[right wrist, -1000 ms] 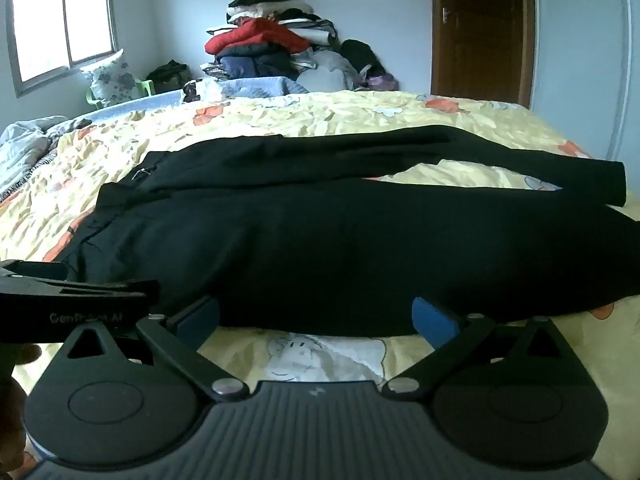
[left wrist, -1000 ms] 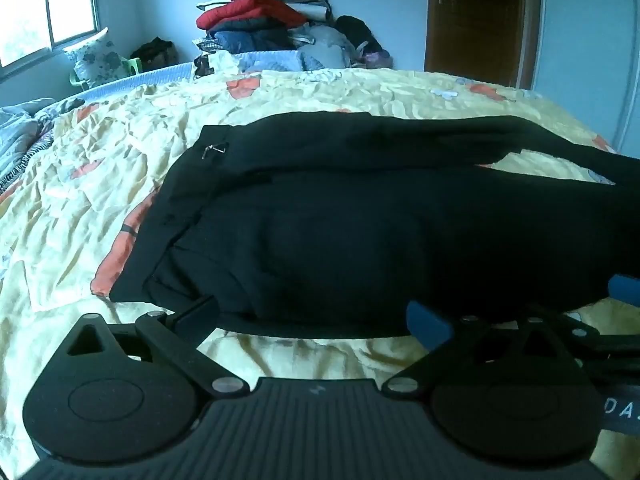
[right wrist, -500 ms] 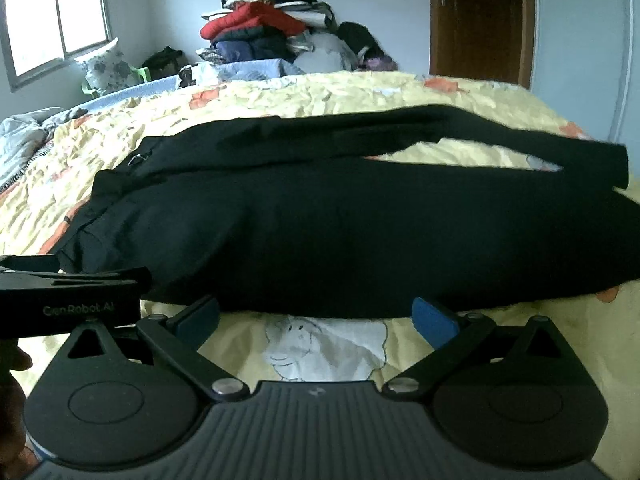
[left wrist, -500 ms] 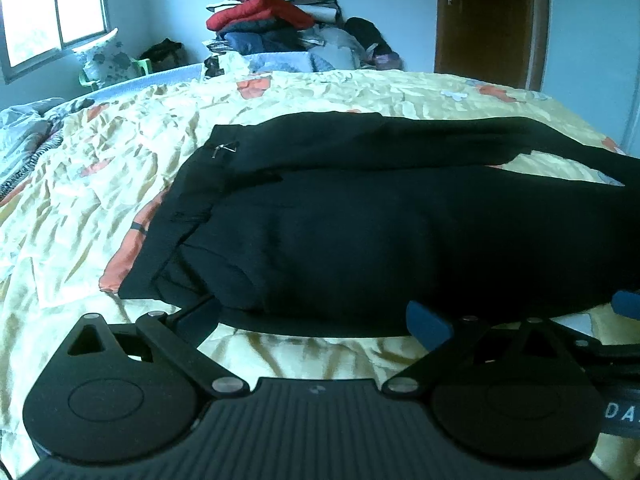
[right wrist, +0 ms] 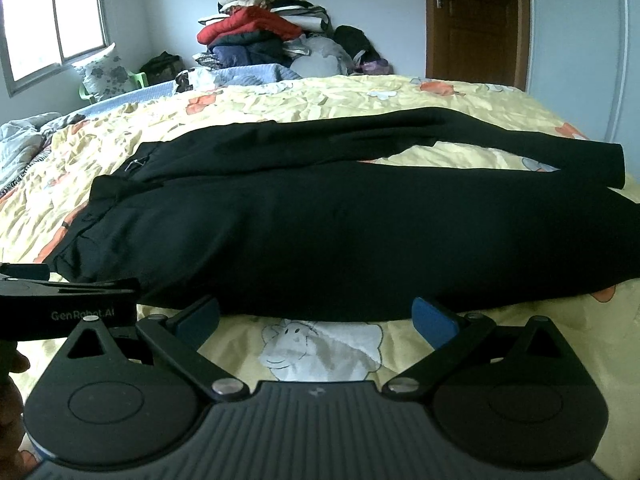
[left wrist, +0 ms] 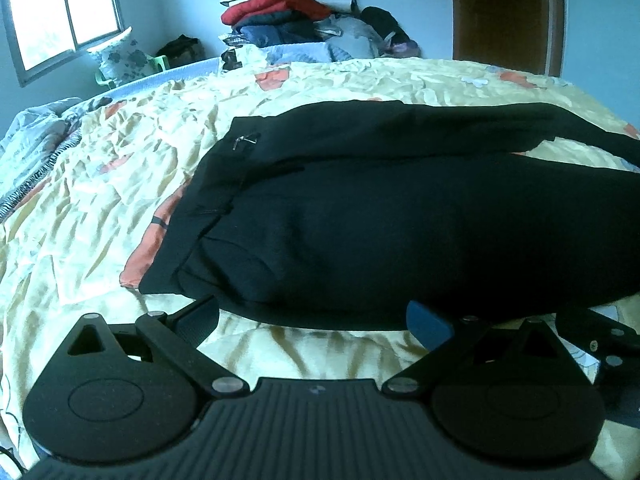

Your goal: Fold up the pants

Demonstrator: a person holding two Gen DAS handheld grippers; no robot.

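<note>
At the far left a window [right wrist: 56, 24] lights the room, with a flowered pillow [right wrist: 102, 72] below it. A yellow patterned bedspread [right wrist: 280, 100] covers the bed from left to right. The black pants [right wrist: 320, 232] lie flat across it, waistband at the left and both legs running right; the far leg [right wrist: 440, 136] angles away from the near one, so a wedge of bedspread shows between them. A small metal clasp [left wrist: 246, 140] shows near the waistband.

The left gripper [left wrist: 312, 320] hovers at the near edge of the pants by the waist end, its fingers wide apart and holding nothing; the left fingertip sits just under the fabric edge. To its right, the right gripper [right wrist: 316, 316] hangs at the near edge by the mid-leg, fingers also spread wide and empty, above a cartoon sheep print [right wrist: 320, 344].

Far behind, a pile of clothes [right wrist: 264, 36] rises against the wall, and a brown door [right wrist: 476, 20] stands at the far right.
</note>
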